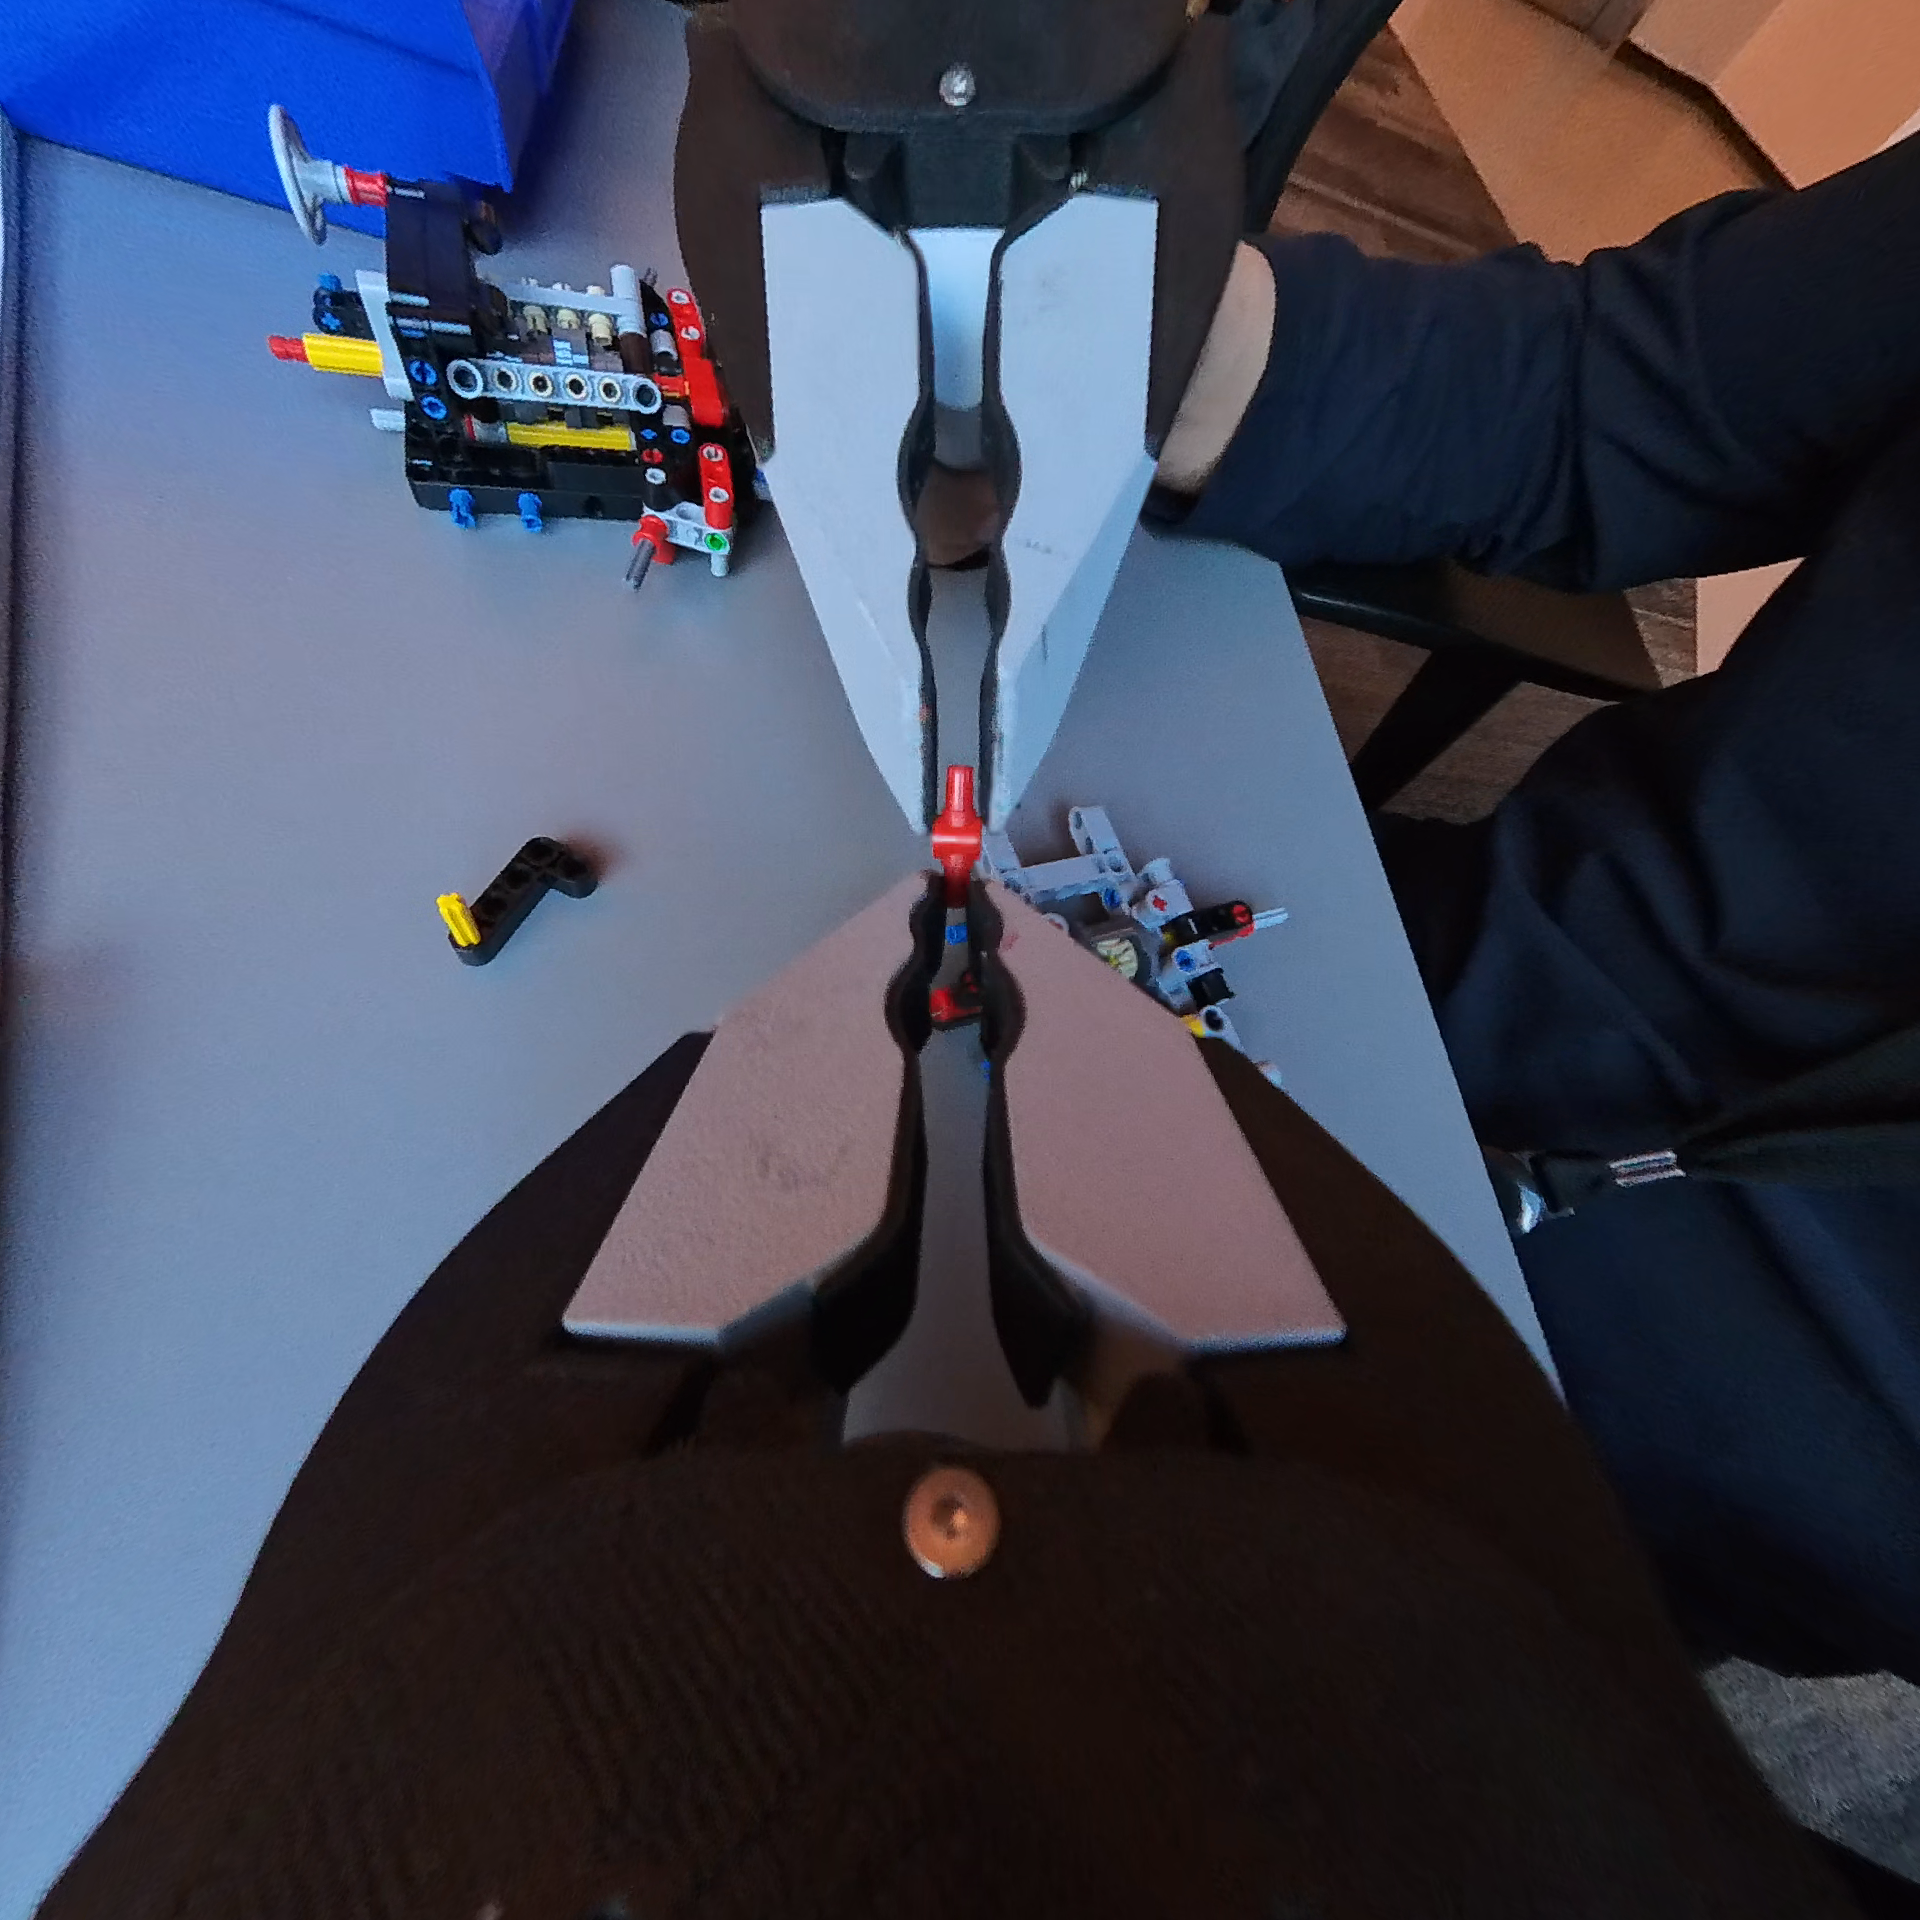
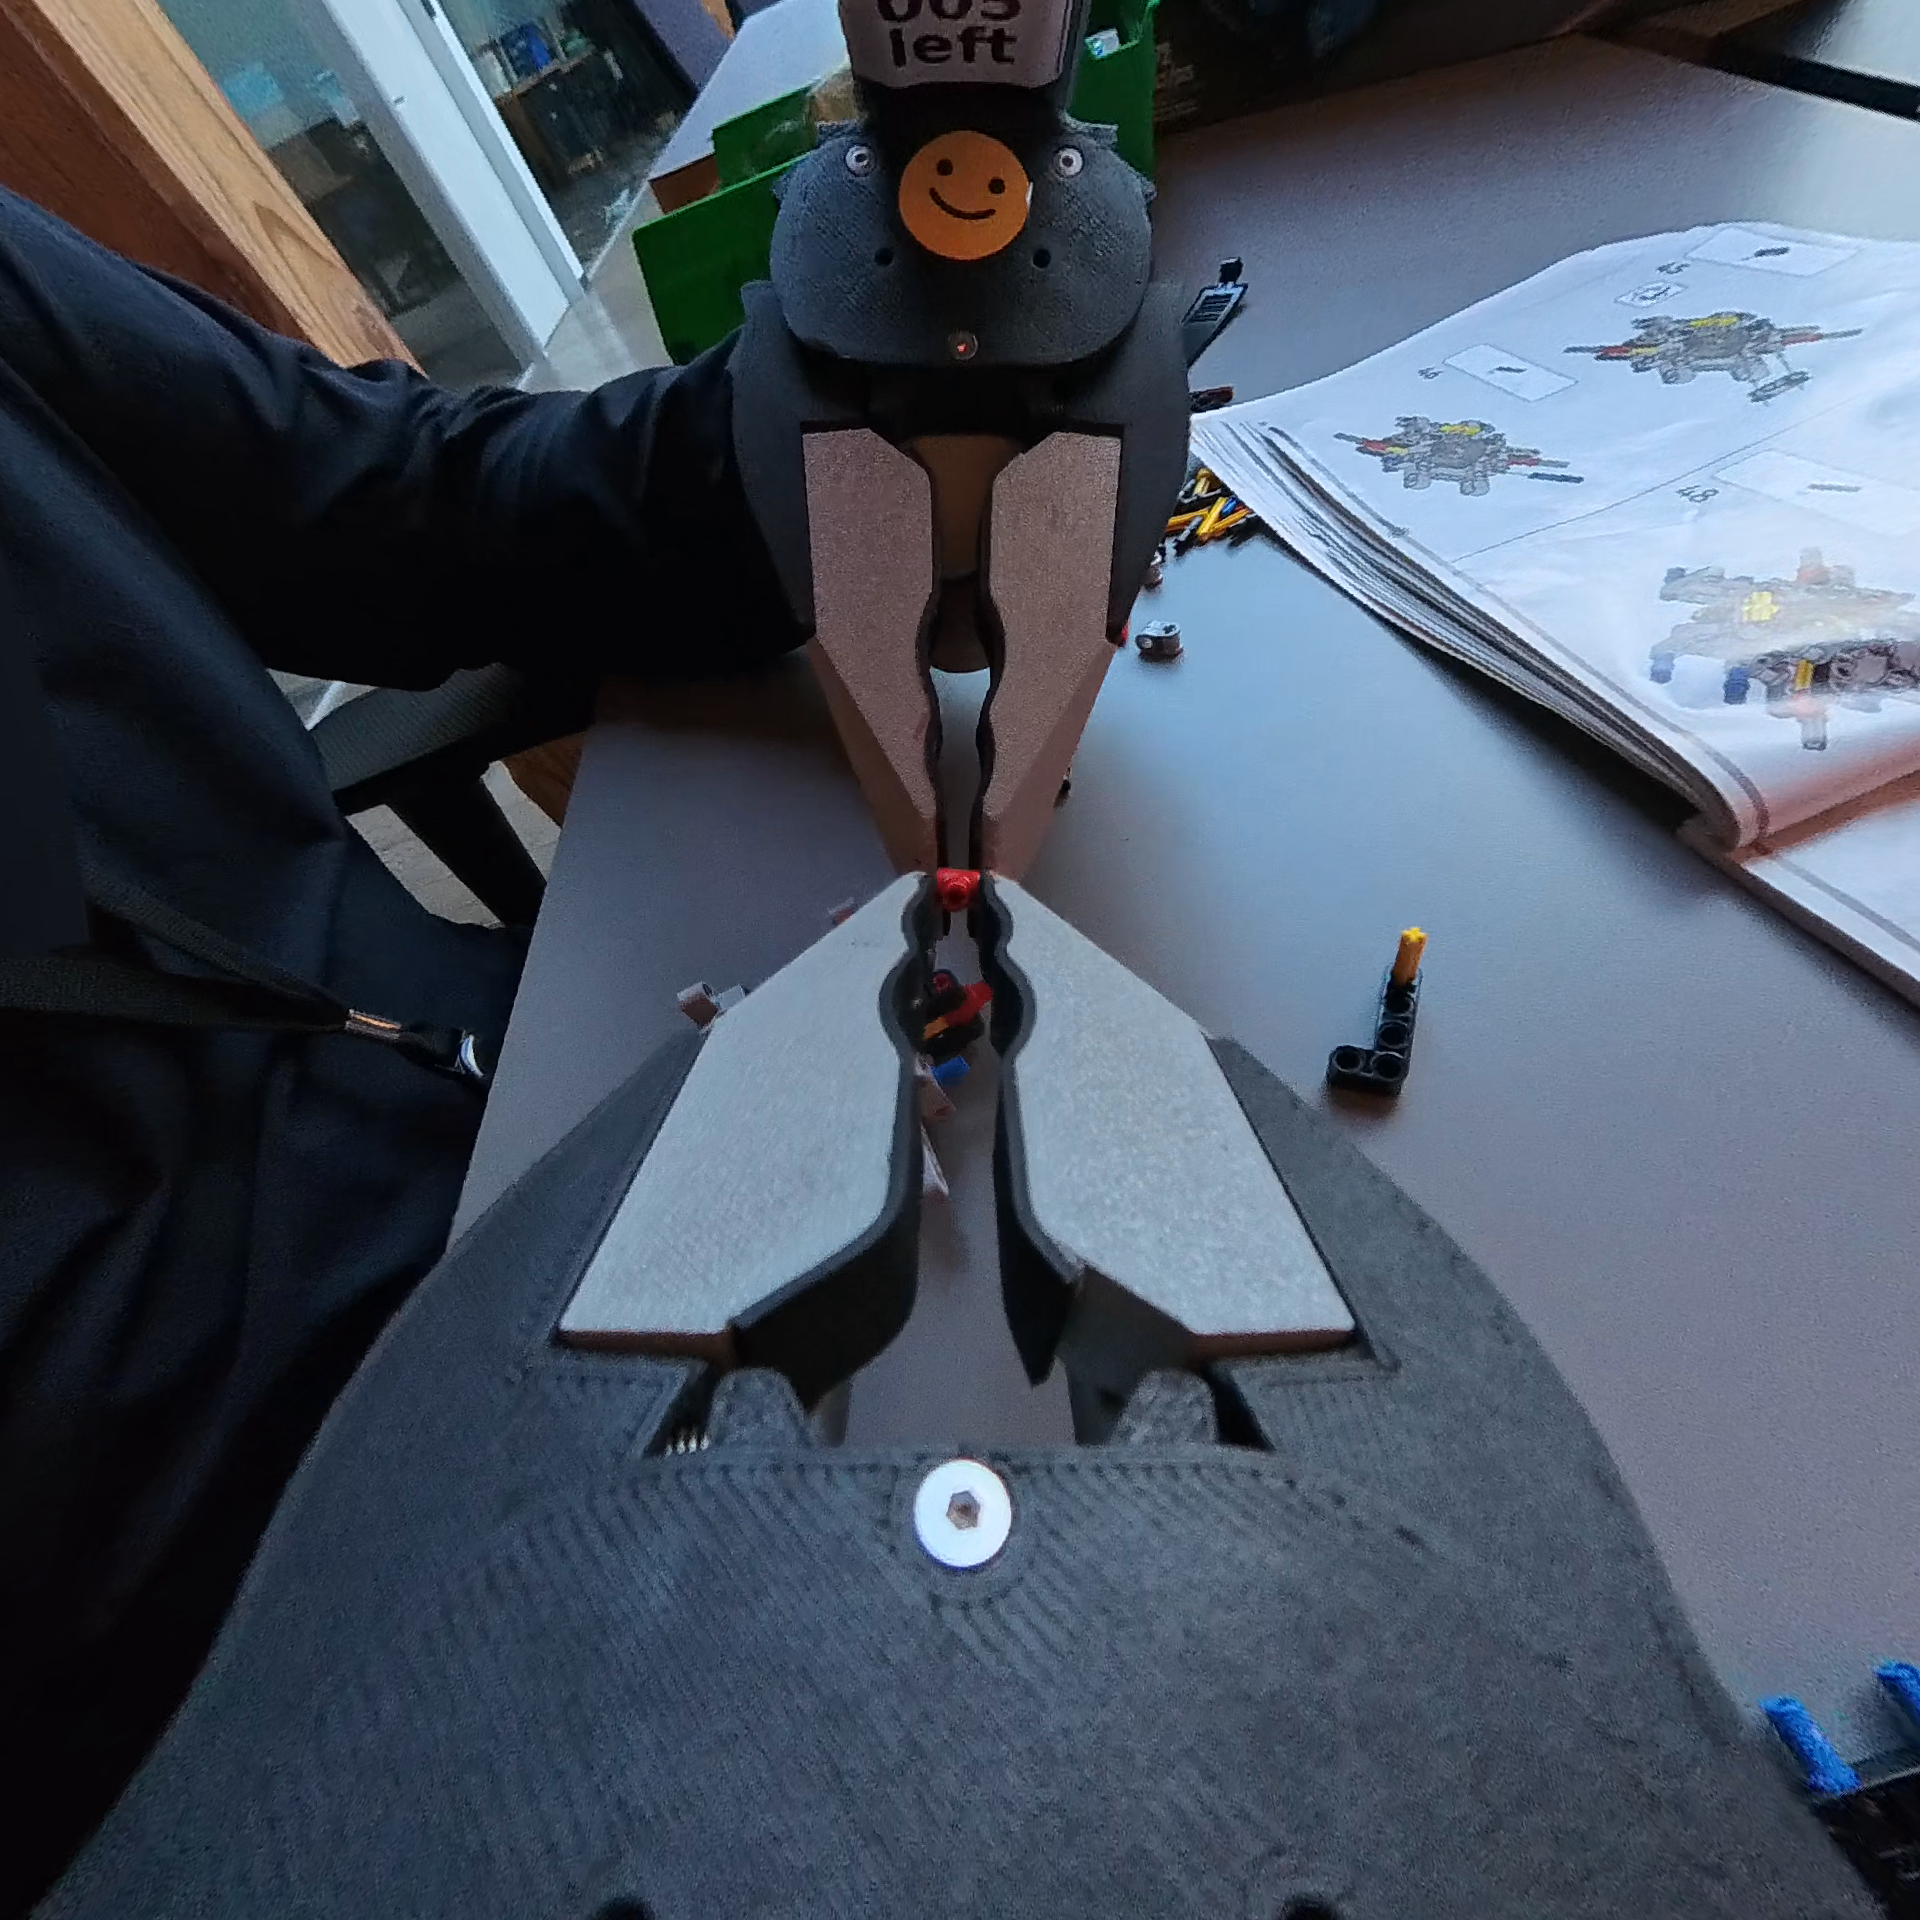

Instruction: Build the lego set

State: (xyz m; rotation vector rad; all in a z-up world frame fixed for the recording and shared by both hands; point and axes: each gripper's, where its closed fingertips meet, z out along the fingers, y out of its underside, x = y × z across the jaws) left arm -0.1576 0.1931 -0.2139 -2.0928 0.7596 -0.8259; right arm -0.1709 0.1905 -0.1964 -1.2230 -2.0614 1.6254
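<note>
I worked over a grey table (image 1: 260, 1143) whose edge ran beside a dark chair (image 1: 1475, 623) on a brown wooden floor (image 1: 1351, 135). From the right wrist view I saw a wooden panel (image 2: 135, 135) next to a glass partition (image 2: 343, 156) with a white frame (image 2: 457, 166), and more furniture stood dimly behind the glass. The light was soft and cool, with a faint sheen on the tabletop.

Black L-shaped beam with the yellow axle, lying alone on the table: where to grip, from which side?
Take the black L-shaped beam across its long arm, between yellow axle and elbow, coming from above. It lies flat with clear table on both sides; those straight, parallel side faces suit gripper fingers better than the axle or short arm.
</note>
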